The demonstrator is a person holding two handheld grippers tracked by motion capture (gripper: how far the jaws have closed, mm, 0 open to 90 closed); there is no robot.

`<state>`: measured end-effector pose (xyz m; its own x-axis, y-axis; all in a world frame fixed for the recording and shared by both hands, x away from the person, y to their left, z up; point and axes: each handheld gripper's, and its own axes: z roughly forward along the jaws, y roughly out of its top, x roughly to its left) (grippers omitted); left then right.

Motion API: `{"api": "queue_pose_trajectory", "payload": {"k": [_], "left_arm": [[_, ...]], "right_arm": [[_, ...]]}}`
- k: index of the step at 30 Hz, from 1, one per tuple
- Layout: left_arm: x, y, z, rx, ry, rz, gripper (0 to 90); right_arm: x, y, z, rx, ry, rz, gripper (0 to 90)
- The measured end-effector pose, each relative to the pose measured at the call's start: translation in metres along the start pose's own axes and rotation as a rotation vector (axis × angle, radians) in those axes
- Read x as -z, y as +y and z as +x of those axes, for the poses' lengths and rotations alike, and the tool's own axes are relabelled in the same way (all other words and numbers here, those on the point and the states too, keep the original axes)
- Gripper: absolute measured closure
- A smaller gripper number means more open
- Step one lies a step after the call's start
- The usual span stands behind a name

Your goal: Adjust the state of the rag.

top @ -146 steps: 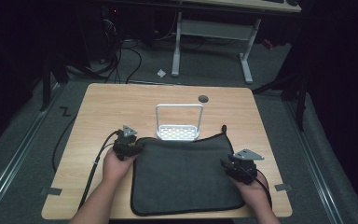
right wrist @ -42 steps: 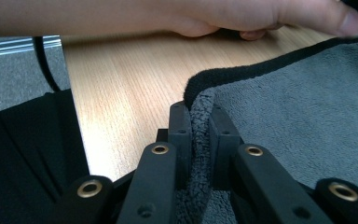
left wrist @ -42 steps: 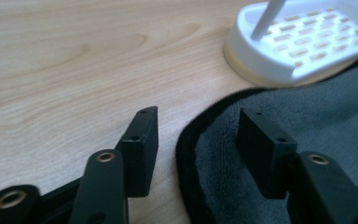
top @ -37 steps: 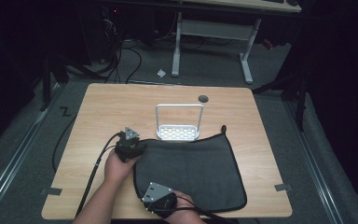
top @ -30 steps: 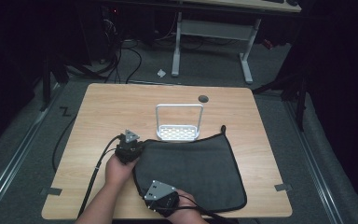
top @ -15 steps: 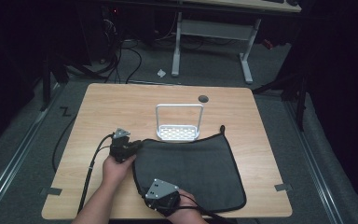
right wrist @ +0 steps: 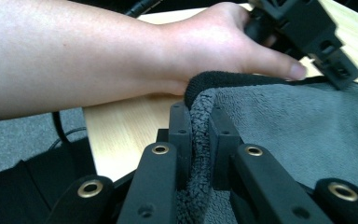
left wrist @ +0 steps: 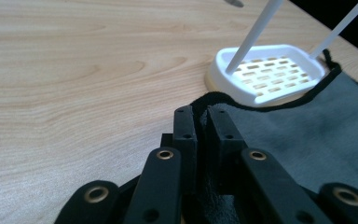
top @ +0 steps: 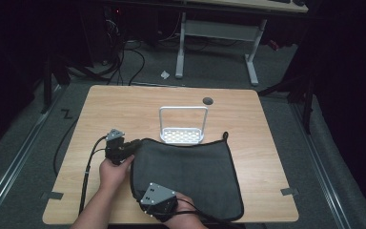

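We held the grey towel (top: 186,176) flat on the tabletop (top: 124,105) by its left edge; the left claw (top: 134,143) pinched its far corner, the right claw (right wrist: 199,116) its near corner, the towel's body lying rightward of both.

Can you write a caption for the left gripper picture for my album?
Left gripper fingers pinch the grey towel edge beside a white rack.
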<state>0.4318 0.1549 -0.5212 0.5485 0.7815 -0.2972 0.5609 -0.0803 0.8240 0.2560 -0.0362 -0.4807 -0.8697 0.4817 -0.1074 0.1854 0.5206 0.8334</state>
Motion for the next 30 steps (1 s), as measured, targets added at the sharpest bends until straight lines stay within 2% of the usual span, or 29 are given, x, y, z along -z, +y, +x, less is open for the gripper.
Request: {"api": "queue_pose_trajectory", "payload": {"k": [4, 9, 14, 17, 19, 22, 24, 26, 28, 30], "left_arm": [[0.011, 0.001, 0.000, -0.015, 0.001, -0.020, 82.8], [0.029, 0.002, 0.012, 0.008, 0.012, -0.028, 83.2], [0.059, 0.008, 0.026, 0.035, 0.034, -0.047, 83.2], [0.076, 0.012, 0.030, 0.066, 0.055, -0.062, 83.3], [0.079, 0.015, 0.028, 0.071, 0.058, -0.061, 83.4], [0.074, 0.021, 0.019, 0.042, 0.060, -0.044, 83.4], [0.065, 0.023, 0.013, 0.038, 0.051, -0.042, 83.3], [0.052, 0.025, 0.003, 0.040, 0.038, -0.031, 83.3], [0.038, 0.027, -0.010, 0.022, 0.035, -0.020, 83.3], [0.023, 0.028, -0.022, 0.017, 0.031, -0.011, 83.3]], "right_arm": [[-0.005, 0.007, 0.008, 0.020, 0.022, -0.013, 83.1], [-0.013, 0.016, 0.015, 0.032, 0.047, -0.029, 83.3], [-0.024, 0.030, 0.025, 0.049, 0.087, -0.048, 83.3], [-0.028, 0.041, 0.034, 0.068, 0.100, -0.068, 83.3], [-0.029, 0.046, 0.038, 0.083, 0.092, -0.082, 83.3], [-0.024, 0.045, 0.036, 0.080, 0.076, -0.096, 83.3], [-0.017, 0.039, 0.032, 0.072, 0.059, -0.094, 83.2], [-0.010, 0.031, 0.025, 0.067, 0.041, -0.085, 83.0], [0.000, 0.021, 0.016, 0.064, 0.016, -0.081, 83.1], [0.011, 0.010, 0.006, 0.038, -0.010, -0.070, 83.1]]}}
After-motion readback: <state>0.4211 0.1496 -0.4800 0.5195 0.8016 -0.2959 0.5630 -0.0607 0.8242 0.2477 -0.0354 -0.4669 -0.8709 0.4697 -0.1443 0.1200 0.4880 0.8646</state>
